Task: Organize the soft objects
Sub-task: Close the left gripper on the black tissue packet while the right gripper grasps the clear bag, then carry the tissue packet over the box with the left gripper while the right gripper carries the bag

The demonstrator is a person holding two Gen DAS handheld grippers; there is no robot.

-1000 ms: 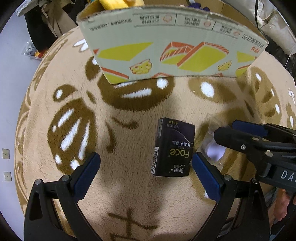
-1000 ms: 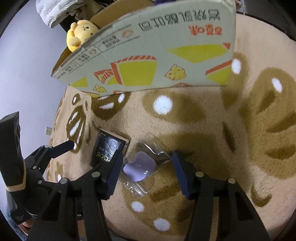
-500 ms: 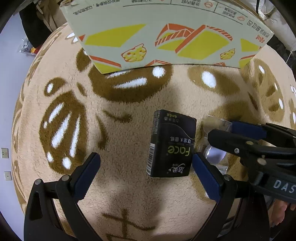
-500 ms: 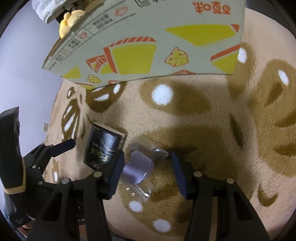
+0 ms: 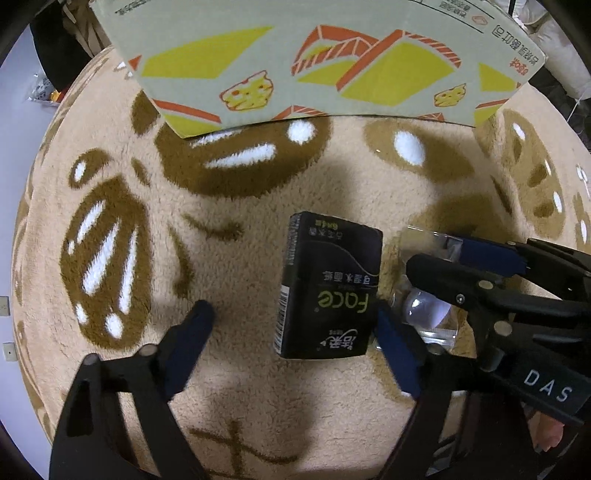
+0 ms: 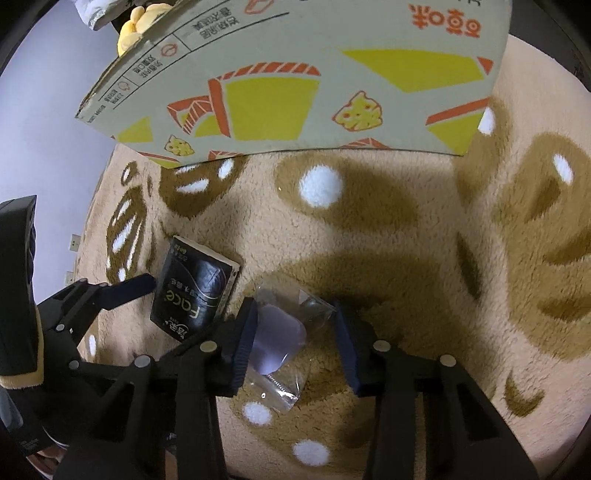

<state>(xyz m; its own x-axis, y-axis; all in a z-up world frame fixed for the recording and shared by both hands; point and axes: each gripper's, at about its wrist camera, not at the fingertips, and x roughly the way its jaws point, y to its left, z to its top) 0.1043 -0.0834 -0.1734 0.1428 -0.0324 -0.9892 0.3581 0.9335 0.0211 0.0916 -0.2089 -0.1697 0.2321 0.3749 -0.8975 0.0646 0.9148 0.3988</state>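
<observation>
A black tissue pack (image 5: pixel 328 286) lies on the beige rug, also seen in the right wrist view (image 6: pixel 194 288). My left gripper (image 5: pixel 291 328) is open with its fingers either side of the pack, the right finger close to its edge. A lilac soft item in a clear plastic bag (image 6: pixel 277 339) lies just right of the pack, and shows in the left wrist view (image 5: pixel 424 314). My right gripper (image 6: pixel 293 332) is open and straddles the bag, its fingers close to the bag's sides.
A printed cardboard box (image 5: pixel 325 59) stands on the rug behind the objects, also in the right wrist view (image 6: pixel 295 81). A yellow plush toy (image 6: pixel 142 18) sits in it. The patterned rug (image 5: pixel 240 229) spreads all around.
Both grippers have moved forward and down toward the rug. The left fingers have narrowed around the tissue pack. The right fingers have narrowed around the plastic bag.
</observation>
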